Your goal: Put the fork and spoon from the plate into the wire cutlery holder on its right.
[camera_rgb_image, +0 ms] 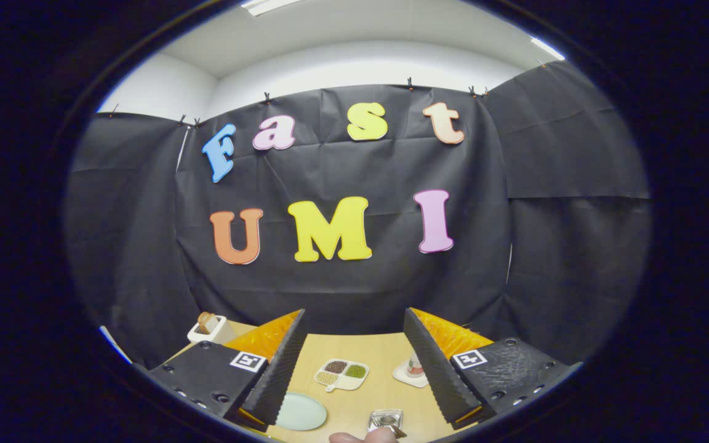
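My gripper [354,315] is held high above the wooden table [379,351], open wide, with nothing between its black ridged fingers [280,363]. Far below, beside the left finger, lies a pale green round plate [300,411]; the part I can see is bare. To the plate's right stands a small square metal wire cutlery holder [385,419], seen from above, with something dark and shiny inside that is too small to tell. A person's fingertip [360,437] rests just in front of the holder.
A white divided dish [342,374] of grains and beans sits beyond the plate. A small bottle on a white coaster [413,370] stands by the right finger. A white holder with a brown item [207,328] is at the table's far left corner.
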{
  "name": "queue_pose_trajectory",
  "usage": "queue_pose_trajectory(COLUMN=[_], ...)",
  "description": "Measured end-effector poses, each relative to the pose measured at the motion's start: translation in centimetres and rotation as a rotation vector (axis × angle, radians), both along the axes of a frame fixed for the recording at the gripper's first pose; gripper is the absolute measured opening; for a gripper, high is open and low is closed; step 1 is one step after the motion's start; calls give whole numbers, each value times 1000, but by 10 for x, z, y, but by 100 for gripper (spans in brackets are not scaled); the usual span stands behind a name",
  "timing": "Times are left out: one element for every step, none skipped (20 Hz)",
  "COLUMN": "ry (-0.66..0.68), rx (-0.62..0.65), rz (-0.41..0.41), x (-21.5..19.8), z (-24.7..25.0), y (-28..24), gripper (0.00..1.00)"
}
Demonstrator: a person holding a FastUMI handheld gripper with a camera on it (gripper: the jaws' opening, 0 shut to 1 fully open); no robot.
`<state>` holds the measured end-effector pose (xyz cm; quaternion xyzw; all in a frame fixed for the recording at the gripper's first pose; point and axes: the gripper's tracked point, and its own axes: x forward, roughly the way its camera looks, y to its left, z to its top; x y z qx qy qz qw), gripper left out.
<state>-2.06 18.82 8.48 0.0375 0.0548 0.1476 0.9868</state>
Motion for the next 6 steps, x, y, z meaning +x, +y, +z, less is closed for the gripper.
queue_pose_trajectory(ry=[-2, -8, -11, -12, -9, -1], rx=[5, 9, 8, 4, 5, 11], rz=[3, 4, 5, 5, 4, 6], x=[-2, -3, -4, -5, -5, -5], z=[1, 3, 4, 5, 5, 5], y=[1, 0, -1, -1, 0, 1], gripper=[94, 94, 94, 94, 94, 94])
